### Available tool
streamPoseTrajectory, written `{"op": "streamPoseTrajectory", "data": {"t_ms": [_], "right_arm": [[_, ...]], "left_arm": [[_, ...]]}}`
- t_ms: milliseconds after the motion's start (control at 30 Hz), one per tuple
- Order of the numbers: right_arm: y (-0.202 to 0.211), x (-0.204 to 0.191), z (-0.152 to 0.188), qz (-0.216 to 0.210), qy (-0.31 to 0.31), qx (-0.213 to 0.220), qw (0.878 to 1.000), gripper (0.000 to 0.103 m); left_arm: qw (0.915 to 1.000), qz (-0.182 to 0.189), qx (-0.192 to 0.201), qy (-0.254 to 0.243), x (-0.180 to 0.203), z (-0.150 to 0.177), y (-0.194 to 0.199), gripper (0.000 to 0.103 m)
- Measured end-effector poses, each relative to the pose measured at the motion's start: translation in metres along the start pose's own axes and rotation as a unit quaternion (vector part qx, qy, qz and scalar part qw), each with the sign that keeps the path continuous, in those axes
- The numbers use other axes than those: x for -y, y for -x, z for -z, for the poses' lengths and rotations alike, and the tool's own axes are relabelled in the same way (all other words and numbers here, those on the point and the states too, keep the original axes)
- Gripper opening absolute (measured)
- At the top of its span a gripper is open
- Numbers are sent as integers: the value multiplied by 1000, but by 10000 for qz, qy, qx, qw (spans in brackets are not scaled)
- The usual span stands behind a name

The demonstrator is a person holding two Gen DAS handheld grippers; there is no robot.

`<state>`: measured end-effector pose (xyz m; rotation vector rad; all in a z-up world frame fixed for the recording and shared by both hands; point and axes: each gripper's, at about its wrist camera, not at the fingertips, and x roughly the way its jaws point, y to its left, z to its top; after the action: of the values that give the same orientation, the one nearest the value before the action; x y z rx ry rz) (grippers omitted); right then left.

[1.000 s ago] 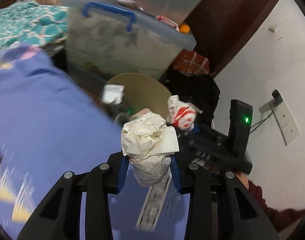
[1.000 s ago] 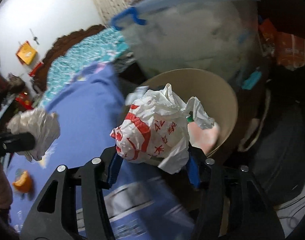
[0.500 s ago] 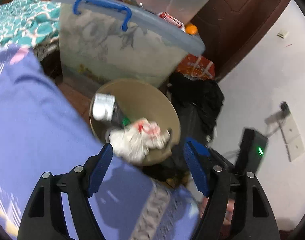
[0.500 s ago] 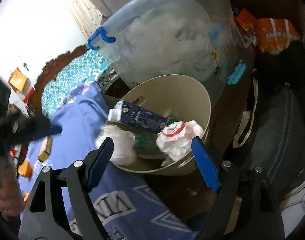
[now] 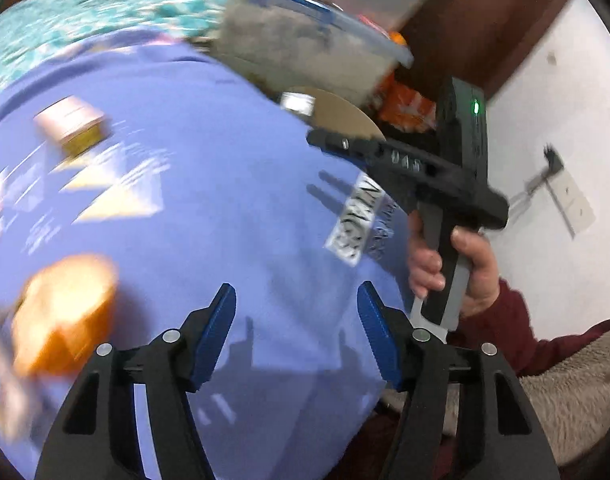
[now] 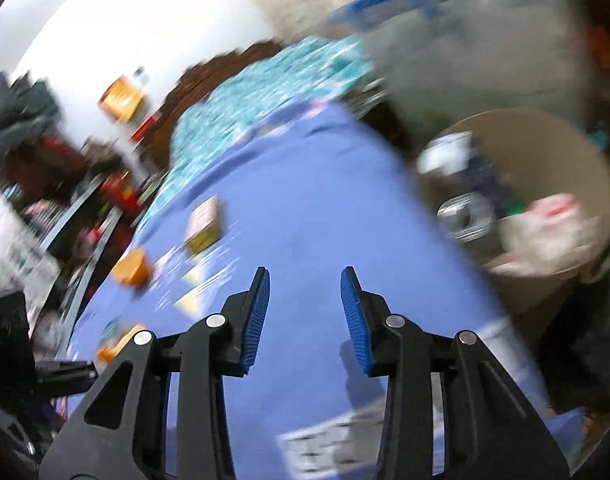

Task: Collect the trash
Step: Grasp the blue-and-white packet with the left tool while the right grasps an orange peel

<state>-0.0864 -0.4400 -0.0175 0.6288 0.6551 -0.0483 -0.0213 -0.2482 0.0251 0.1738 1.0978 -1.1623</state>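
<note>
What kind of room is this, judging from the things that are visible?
Probably a lived-in bedroom or storage corner of a home. A purple cloth covers a bed or table, a teal patterned bedspread lies behind it, and a clear storage bin stands beside a beige trash basket.

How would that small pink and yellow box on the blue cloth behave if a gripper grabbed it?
The box looks like thin cardboard, so probably light and easily crushed. It lies flat on the blue cloth, so it should slide rather than roll. Blur hides finer detail.

Both fisheye views are heavily motion-blurred and bent at the rims — light seems overhead, casting soft shadows.
</note>
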Motion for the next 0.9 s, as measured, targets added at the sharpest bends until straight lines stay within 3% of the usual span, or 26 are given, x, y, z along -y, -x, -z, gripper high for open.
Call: {"op": "streamPoseTrajectory", "data": {"t_ms": [133, 200, 233, 267, 367, 433, 567, 800, 900], "right_arm": [[-23, -40, 15, -359, 344, -355, 9981, 42], [-38, -75, 29, -665, 613, -613, 9940, 62], [-38, -75, 29, -665, 613, -613, 9940, 79], [-44, -90, 37, -776, 746, -690, 9918, 87], [-60, -127, 56, -895, 1271, -1052, 9822, 91], [-75, -151, 71, -818, 1584, -1311, 9752, 92], [-92, -163, 74, -700, 1608, -1489, 9732, 92], [-113, -191, 84, -413, 2046, -1561, 9654, 93], [-114, -197, 88, -320, 2304, -1508, 9608, 71]], "left_arm": [[9954, -233, 635, 683, -42, 29, 61, 58], [9903, -398, 874, 1005, -63, 40, 83, 58], [9867, -528, 985, 1181, -75, 45, 94, 58], [9833, -630, 1061, 1334, -85, 51, 101, 58], [9761, -785, 1209, 1628, -102, 59, 115, 58], [9714, -937, 1285, 1764, -112, 62, 119, 59], [9648, -1174, 1232, 2005, -129, 69, 117, 60], [9521, -1418, 1159, 2448, -153, 82, 116, 64], [9480, -1561, 1172, 2513, -157, 84, 117, 66]]}}
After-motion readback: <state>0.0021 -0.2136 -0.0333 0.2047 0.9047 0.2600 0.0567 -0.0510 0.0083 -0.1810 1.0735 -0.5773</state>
